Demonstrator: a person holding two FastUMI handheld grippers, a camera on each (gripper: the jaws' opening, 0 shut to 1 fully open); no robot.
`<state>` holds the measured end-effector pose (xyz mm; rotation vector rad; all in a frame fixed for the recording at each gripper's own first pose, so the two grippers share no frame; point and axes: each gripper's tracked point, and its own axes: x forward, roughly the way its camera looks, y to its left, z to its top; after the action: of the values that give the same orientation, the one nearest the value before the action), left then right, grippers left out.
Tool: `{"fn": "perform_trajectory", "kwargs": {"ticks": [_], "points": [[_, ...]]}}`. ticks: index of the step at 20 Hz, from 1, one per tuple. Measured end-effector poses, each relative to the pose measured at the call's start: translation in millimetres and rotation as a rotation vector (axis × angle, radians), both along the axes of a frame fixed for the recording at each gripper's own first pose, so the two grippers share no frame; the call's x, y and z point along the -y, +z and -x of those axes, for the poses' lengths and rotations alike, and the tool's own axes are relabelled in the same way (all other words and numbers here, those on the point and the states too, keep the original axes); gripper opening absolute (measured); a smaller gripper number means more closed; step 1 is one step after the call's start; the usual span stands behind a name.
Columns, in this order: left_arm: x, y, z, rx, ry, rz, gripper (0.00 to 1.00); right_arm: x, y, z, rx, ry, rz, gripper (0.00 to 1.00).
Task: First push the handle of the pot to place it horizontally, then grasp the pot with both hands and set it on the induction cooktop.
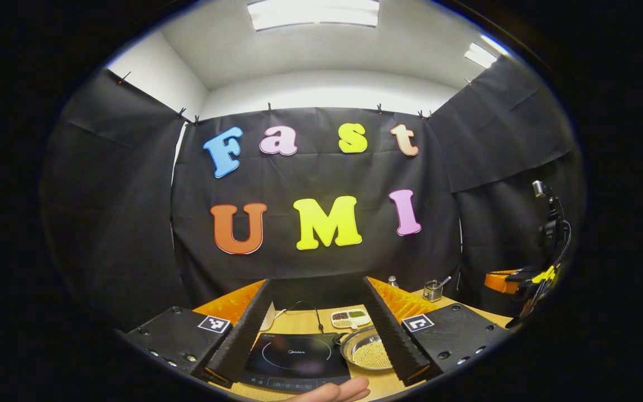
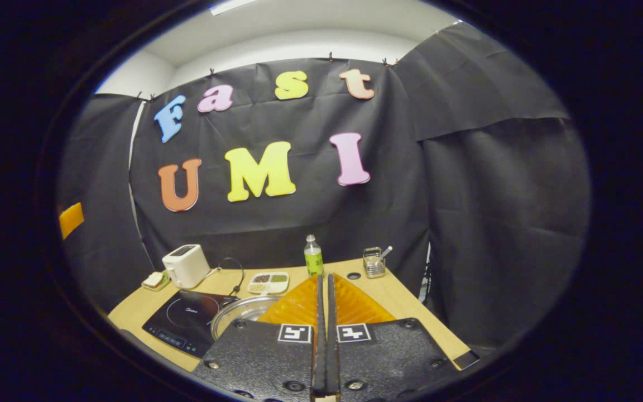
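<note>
Nothing of the task looks begun as far as I can judge from where things lie. In the left gripper view the left gripper (image 1: pixel 318 335) hangs above the table with its fingers spread wide and nothing between them; through the gap, at the bottom centre of the frame, lies the induction cooktop (image 1: pixel 294 358), its glass top bare. Just to the right of it sits the pot (image 1: pixel 367 349), a shallow metal pan with pale grains in it, partly hidden behind the gripper's right finger. A small dark stub at the pot's left rim may be the handle, but it is too small for me to say which way it points. A bare hand (image 1: pixel 335 391) shows at the bottom edge, near the cooktop's front. In the right gripper view the right gripper (image 2: pixel 325 312) has its fingers pressed together with nothing held, low in the centre of the frame; the pot's rim peeks out left of them, beside the cooktop in the lower left. So the handle push, the two-handed grasp and the lift onto the cooktop all seem left to do.
</note>
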<state>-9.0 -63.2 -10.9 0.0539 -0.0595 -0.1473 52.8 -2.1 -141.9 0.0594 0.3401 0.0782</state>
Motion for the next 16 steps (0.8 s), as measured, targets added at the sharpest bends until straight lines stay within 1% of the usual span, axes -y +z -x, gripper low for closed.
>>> {"fn": "perform_trajectory", "kwargs": {"ticks": [2,4,5,6,7,8,9,10,11,12,13,14,15,16], "points": [[1,-8,2,-0.006,0.003,0.001,0.96,6,-20,-5,-0.052,-0.020,0.029,0.04],[5,-17,2,-0.026,-0.007,-0.002,0.96,0,-41,-6,-0.107,-0.003,0.045,0.04],[5,-20,3,-0.032,-0.007,-0.003,0.96,-4,-51,-6,-0.139,0.009,0.042,0.01],[4,-23,3,-0.037,-0.005,-0.006,0.96,-10,-62,-6,-0.170,0.032,0.041,0.03],[2,-27,3,-0.043,0.000,-0.007,0.96,-14,-73,-5,-0.197,0.051,0.051,0.01],[0,-29,3,-0.047,0.005,-0.003,0.96,-16,-84,-5,-0.223,0.068,0.071,0.04],[-1,-31,3,-0.052,0.010,0.007,0.96,-17,-94,-5,-0.253,0.083,0.089,0.01],[-3,-33,4,-0.061,0.016,0.016,0.96,-22,-103,-4,-0.288,0.113,0.103,0.01],[-4,-34,6,-0.062,0.015,0.023,0.96,-25,-110,-4,-0.323,0.128,0.104,0.04],[-4,-31,8,-0.052,0.014,0.026,0.96,-28,-119,-4,-0.361,0.147,0.103,0.04],[-6,-29,10,-0.045,0.017,0.028,0.96,-32,-129,-1,-0.405,0.173,0.108,0.01],[-8,-27,13,-0.040,0.022,0.031,0.96,-35,-137,1,-0.442,0.194,0.103,0.04],[-10,-27,15,-0.034,0.025,0.041,0.96,-39,-146,4,-0.489,0.227,0.104,0.04],[-11,-25,18,-0.027,0.031,0.055,0.96,-41,-154,8,-0.534,0.250,0.102,0.02]]}}
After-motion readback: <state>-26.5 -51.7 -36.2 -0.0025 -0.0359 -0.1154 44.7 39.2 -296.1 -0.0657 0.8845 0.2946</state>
